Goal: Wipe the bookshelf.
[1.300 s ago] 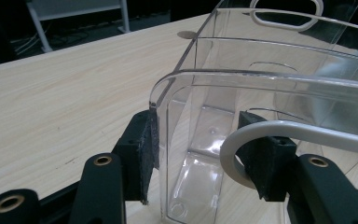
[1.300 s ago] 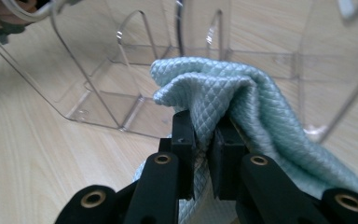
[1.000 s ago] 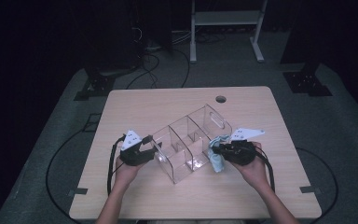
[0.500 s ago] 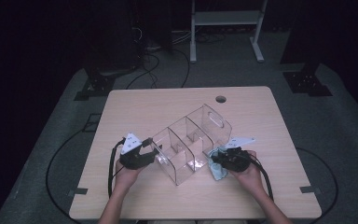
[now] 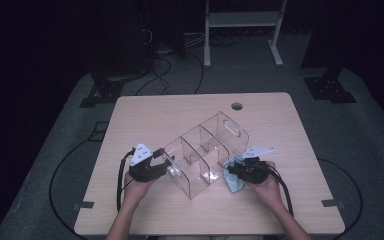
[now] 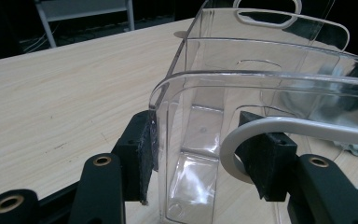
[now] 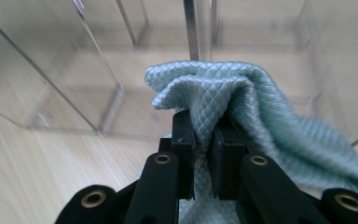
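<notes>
So the person's hands come in at the near edge of the counter, one gripper each. The left gripper is clamped on the near-left end wall of the clear plastic organizer; in the left gripper view you can see one pad outside the wall and the other inside, squeezing it right by the handle cutout, so it's pinning the box in place. The right gripper has its jaws pinched together on a bunched-up light blue cloth, and the right gripper view shows the fabric sticking out past the tips, close up to the box's near-right wall.

What changed: a second ago the right hand sat higher with the cloth up by the rim, and now it's dropped so the cloth sits low on the counter against the outside of that wall. The left hand hasn't budged.

My read is it's wiping the box down, and that side just got a downward stroke. The dividers and far end with the handle slot still look untouched, further back toward the small round hole in the counter.
</notes>
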`<state>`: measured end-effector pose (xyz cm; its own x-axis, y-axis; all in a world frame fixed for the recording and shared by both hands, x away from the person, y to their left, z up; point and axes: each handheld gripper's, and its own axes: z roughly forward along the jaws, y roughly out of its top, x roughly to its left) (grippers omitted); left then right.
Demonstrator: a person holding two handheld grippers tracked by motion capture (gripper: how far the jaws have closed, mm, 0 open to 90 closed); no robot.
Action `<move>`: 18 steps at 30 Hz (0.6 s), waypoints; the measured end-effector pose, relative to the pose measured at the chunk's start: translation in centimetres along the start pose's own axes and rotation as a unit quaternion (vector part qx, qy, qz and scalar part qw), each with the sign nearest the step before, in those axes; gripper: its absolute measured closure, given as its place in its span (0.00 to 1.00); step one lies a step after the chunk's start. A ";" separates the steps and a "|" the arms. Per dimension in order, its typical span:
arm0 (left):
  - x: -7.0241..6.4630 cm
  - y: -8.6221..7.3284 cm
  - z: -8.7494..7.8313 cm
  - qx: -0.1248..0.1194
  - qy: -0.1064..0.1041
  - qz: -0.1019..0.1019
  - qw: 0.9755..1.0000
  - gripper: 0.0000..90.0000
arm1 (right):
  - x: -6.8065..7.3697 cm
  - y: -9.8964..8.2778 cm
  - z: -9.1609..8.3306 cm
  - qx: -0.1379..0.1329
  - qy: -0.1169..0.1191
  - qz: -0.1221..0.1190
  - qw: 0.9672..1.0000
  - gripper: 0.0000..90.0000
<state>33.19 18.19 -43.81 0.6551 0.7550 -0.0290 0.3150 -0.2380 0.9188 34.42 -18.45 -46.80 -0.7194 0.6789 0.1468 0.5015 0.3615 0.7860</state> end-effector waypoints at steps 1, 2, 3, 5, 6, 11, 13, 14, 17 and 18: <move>0.0 0.0 0.0 0.000 -0.001 -0.002 1.000 0.52 | 0.1 0.5 -0.7 -0.014 -0.002 -0.002 1.000 0.90; -0.1 0.0 0.0 0.000 -0.001 -0.002 1.000 0.52 | 0.2 0.7 -1.0 -0.021 -0.002 -0.004 1.000 0.91; -0.1 0.0 0.0 0.001 -0.001 -0.001 1.000 0.52 | 0.2 0.8 -1.2 -0.025 -0.004 -0.002 1.000 0.91; -0.2 0.0 0.0 0.001 -0.002 -0.001 1.000 0.52 | -0.1 0.3 -0.7 -0.018 0.000 0.007 1.000 0.90; -0.2 0.0 0.0 0.002 -0.003 -0.001 1.000 0.52 | -0.2 0.0 -0.4 -0.010 0.000 0.009 1.000 0.90; -0.4 0.1 0.0 0.002 -0.004 0.000 1.000 0.52 | -0.3 -0.5 0.2 0.009 -0.005 0.012 1.000 0.90; -0.4 0.0 0.1 0.001 -0.006 0.000 1.000 0.52 | -0.1 0.1 -0.7 -0.014 -0.004 0.009 1.000 0.90; -0.4 0.0 0.1 0.001 -0.006 -0.001 1.000 0.52 | 0.0 0.4 -1.2 -0.025 -0.002 0.011 1.000 0.90; -0.5 0.1 0.1 0.003 -0.008 0.001 1.000 0.52 | -0.1 0.1 -1.1 -0.024 -0.004 0.011 1.000 0.90; -0.5 0.1 0.1 0.003 -0.008 0.002 1.000 0.52 | -0.3 -0.4 -0.6 -0.011 -0.004 0.013 1.000 0.90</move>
<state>32.97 17.74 -43.75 0.6671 0.7443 -0.0323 0.3164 -0.2438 0.9168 34.16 -19.15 -46.77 -0.7027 0.6926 0.1628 0.5088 0.3293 0.7954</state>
